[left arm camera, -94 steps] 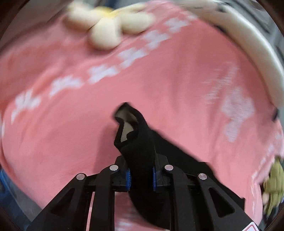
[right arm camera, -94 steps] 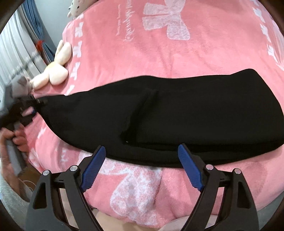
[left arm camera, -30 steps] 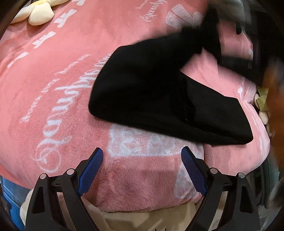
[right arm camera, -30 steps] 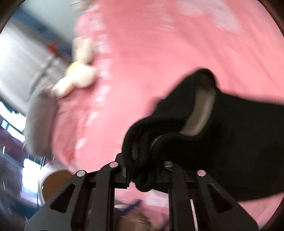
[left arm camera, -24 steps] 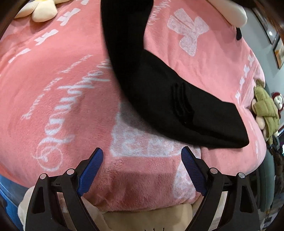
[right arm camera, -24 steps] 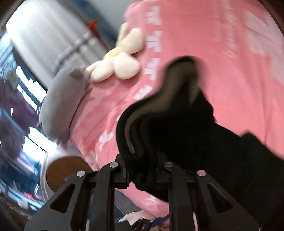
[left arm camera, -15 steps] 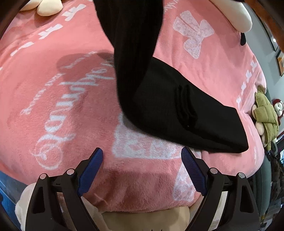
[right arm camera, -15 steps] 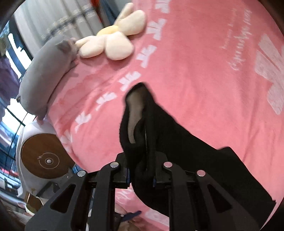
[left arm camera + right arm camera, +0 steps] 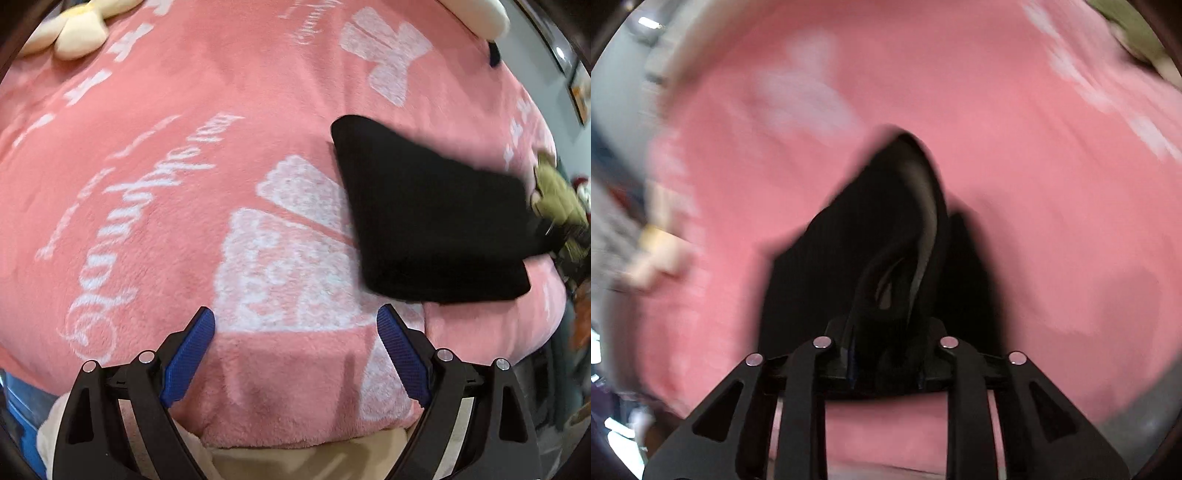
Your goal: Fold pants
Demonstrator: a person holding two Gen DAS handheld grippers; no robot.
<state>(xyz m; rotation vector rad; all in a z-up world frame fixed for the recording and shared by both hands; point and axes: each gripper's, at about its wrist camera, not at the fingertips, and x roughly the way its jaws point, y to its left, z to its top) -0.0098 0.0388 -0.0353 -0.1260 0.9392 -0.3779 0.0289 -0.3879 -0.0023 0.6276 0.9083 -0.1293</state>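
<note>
The black pants (image 9: pixel 432 218) lie folded over on the pink blanket (image 9: pixel 184 155) at the right of the left wrist view. My left gripper (image 9: pixel 295 354) is open and empty, low over the blanket's near edge, left of the pants. My right gripper (image 9: pixel 886 369) is shut on a bunched end of the black pants (image 9: pixel 886 236), whose grey lining shows. The right wrist view is blurred by motion.
A cream plush toy (image 9: pixel 70 29) lies at the blanket's far left. An olive plush toy (image 9: pixel 557 195) sits at the right edge beside the pants. White bow and script prints cover the blanket. The bed's front edge is just under my left gripper.
My right gripper has carried the lifted pants end over to the right, so the pants now lie doubled at the right. My left gripper stays open and has hardly moved.
</note>
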